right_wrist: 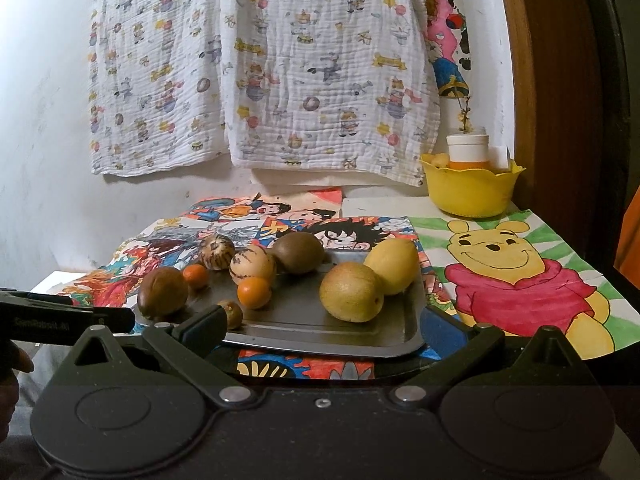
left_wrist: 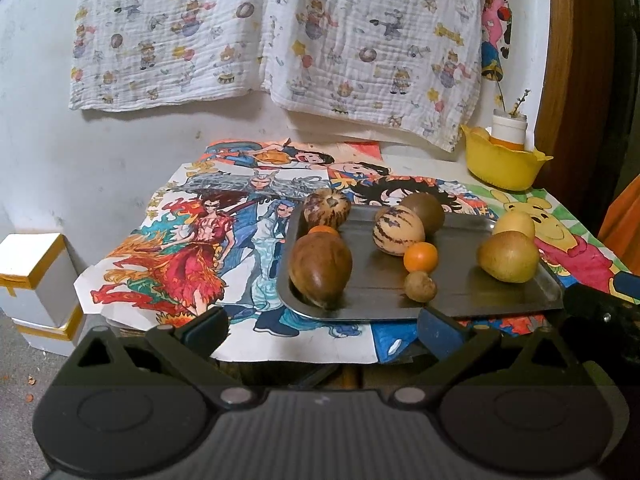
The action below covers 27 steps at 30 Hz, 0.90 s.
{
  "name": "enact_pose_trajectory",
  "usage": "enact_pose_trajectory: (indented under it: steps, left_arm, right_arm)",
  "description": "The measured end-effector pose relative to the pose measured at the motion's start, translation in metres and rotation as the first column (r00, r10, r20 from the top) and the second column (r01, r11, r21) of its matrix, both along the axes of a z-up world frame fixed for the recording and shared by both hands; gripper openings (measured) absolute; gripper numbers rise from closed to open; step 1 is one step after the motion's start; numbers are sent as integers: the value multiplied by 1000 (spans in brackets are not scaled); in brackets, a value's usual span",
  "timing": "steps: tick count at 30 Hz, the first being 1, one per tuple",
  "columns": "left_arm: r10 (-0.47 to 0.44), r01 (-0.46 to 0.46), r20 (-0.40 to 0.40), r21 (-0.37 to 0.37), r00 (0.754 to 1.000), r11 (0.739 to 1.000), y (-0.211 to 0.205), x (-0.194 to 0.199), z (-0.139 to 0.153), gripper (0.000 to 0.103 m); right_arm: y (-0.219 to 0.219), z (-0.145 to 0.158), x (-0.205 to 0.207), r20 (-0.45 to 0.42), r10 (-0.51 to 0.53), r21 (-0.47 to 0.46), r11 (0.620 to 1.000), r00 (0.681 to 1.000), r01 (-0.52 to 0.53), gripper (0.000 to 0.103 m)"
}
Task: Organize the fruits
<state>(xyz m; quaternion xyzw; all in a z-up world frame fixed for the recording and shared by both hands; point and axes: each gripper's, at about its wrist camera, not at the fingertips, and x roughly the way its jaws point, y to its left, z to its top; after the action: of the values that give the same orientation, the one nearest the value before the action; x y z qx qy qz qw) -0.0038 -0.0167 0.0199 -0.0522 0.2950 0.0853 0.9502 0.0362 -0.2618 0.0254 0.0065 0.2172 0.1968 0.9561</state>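
Note:
A metal tray [left_wrist: 500, 300] [right_wrist: 312, 332] lies on a table covered with cartoon drawings and holds several fruits. On it are a big brown fruit [left_wrist: 320, 270] [right_wrist: 162, 293], two striped melons [left_wrist: 398, 230] [right_wrist: 252, 265], small oranges [left_wrist: 420, 257] [right_wrist: 253, 293], a small brown fruit [left_wrist: 419, 286] and yellow-green fruits [left_wrist: 508, 256] [right_wrist: 351, 291]. My left gripper [left_wrist: 322, 326] hangs open just before the tray's near edge, holding nothing. My right gripper [right_wrist: 320, 330] is open too, its fingers either side of the tray's near edge. The left gripper's body [right_wrist: 60, 322] shows at the left in the right wrist view.
A yellow bowl [left_wrist: 500, 164] [right_wrist: 468, 190] with a white-capped jar stands at the table's back right. A printed cloth [left_wrist: 280, 40] hangs on the wall behind. A white and gold box [left_wrist: 36, 280] stands on the floor left of the table. A Pooh drawing [right_wrist: 520, 280] covers the table's right side.

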Motion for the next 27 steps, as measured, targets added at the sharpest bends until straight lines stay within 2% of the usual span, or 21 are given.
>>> enact_pose_trajectory:
  steps: [27]
  left_arm:
    - [-1, 1, -4, 1, 1000, 1000, -2, 0, 0, 103]
  right_arm:
    - [0, 1, -1, 1, -1, -2, 1000, 1000, 1, 102]
